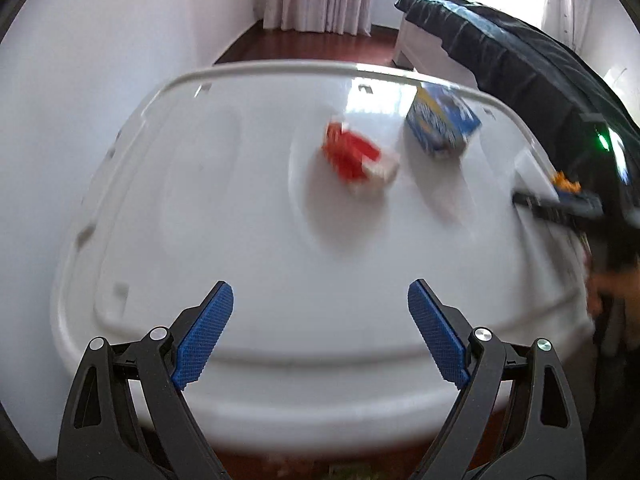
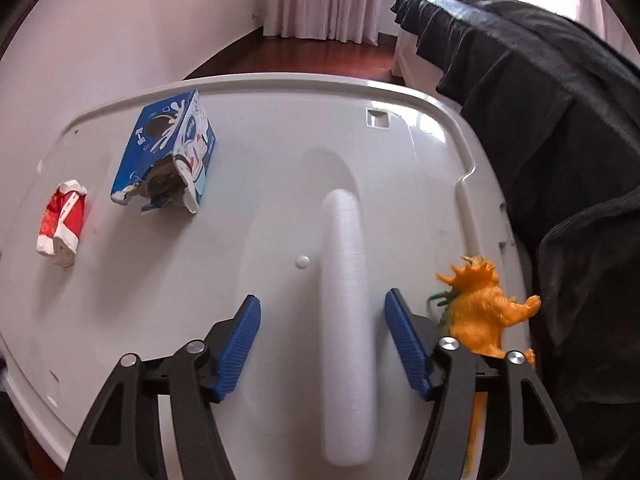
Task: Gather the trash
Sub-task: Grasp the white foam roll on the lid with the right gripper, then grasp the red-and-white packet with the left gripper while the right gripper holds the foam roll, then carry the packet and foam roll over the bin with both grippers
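Taking the foam roll (image 2: pixel 346 276) as the landmark and reading the right wrist view from left to right: a crumpled red pack (image 2: pixel 61 222) lies far to its left near the table's (image 2: pixel 248 92) left edge, and a torn blue carton (image 2: pixel 170 150) lies between pack and roll, farther back, its ripped end toward the camera. The roll itself lies flat on the table with its long axis running straight away from the right gripper (image 2: pixel 322 314), and its near part sits between the spread fingers, neither blue pad visibly touching it; the gripper is released and holds nothing. Just right of the roll, beside the right finger, stands an orange toy dinosaur (image 2: pixel 482 312), which looks like a toy rather than trash, and beyond it a dark cloth (image 2: pixel 560 120) drapes along the table's right edge. The left gripper (image 1: pixel 320 300) is also spread wide and empty, hanging over the near table edge, well short of the pack (image 1: pixel 358 158) and the carton (image 1: pixel 440 124), which lie ahead and right of it in that blurred view. I judge the right gripper the nearer to the roll, already aligned to close across its width. Room is open to the roll's left; the dinosaur crowds its right.
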